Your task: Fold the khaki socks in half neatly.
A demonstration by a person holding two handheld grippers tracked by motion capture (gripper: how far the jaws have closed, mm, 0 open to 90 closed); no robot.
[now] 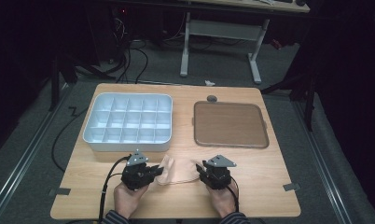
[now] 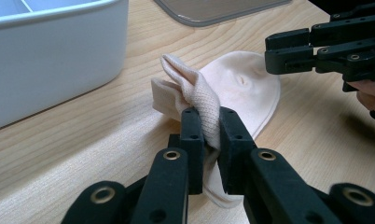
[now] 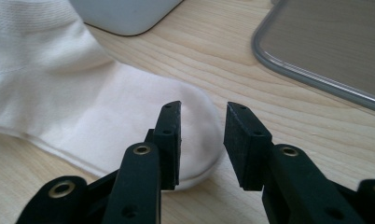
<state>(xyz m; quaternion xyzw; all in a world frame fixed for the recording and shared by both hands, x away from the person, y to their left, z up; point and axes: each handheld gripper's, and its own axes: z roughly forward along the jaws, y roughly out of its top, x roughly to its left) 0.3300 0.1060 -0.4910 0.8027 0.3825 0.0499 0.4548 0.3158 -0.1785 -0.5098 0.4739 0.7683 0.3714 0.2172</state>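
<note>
Sock (image 1: 176, 171) lies left-right between the grippers: left gripper (image 2: 210, 128) pinches its cuff, right gripper (image 3: 202, 140) gapes empty at the toe.

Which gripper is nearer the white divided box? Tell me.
Left. The left gripper, shut on the sock, sits just below the box; the right gripper is farther off, near the tray.
</note>
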